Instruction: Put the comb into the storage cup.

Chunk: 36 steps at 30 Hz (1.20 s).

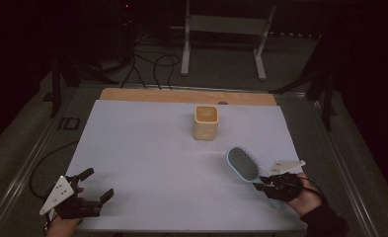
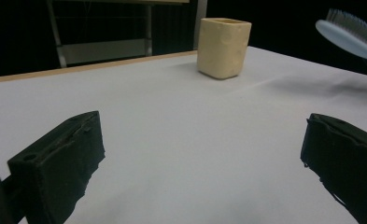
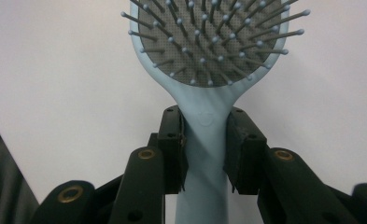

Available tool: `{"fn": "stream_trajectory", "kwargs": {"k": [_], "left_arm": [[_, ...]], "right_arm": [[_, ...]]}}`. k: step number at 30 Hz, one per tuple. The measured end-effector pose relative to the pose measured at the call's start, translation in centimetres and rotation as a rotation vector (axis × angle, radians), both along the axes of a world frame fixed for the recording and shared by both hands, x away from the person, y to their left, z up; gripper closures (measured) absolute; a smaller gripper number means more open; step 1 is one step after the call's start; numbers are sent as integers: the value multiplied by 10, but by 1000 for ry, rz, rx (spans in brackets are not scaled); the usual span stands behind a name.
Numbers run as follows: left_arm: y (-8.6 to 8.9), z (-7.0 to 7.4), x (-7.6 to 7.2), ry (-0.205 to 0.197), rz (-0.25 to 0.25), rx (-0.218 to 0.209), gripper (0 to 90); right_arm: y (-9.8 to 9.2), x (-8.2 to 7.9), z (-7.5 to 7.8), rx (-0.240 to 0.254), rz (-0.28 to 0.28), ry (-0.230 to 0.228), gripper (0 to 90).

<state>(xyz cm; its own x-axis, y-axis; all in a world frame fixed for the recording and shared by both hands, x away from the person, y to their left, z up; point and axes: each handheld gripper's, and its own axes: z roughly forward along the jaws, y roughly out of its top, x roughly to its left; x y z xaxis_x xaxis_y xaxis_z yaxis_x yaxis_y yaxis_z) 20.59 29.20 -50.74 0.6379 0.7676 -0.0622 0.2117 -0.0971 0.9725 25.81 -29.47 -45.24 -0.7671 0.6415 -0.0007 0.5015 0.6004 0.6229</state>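
A light blue hairbrush (image 1: 242, 163) with a grey bristle pad hangs above the white sheet at the right. My right gripper (image 1: 263, 181) is shut on its handle (image 3: 204, 149), bristles facing up, both pads pressed on the handle's sides. In the left gripper view the brush head (image 2: 349, 31) floats at the far right over its shadow. A cream square cup (image 1: 205, 122) stands upright near the far middle of the sheet, cup (image 2: 223, 46) also ahead of my left gripper (image 1: 98, 185). That gripper rests at the front left corner, open, nothing between its fingers (image 2: 62, 163).
A white sheet (image 1: 147, 148) covers most of the table, with a wooden strip (image 1: 181, 96) along its far edge. Cables (image 1: 152, 66) and a metal stand (image 1: 221, 29) lie on the floor beyond. Dark surroundings flank both sides.
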Motion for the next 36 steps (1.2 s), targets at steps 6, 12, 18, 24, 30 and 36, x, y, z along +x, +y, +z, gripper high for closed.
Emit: {"fn": "stream_trajectory", "kwargs": {"k": [6,12,18,24,30,36], "left_arm": [[0,0,0,0,-1,-1,0],[0,0,0,1,1,-4,0],[0,0,0,2,0,-3,0],[0,0,0,3,2,-6,0],[0,0,0,3,1,-6,0],[0,0,0,2,1,-6,0]], "right_arm": [[13,7,8,46,-2,-63,703],[22,17,17,102,-55,-181,703],[31,28,26,138,-83,-250,703],[42,36,31,159,-88,-278,703],[53,44,35,177,-84,-313,704],[63,53,41,194,-79,-333,704]]}}
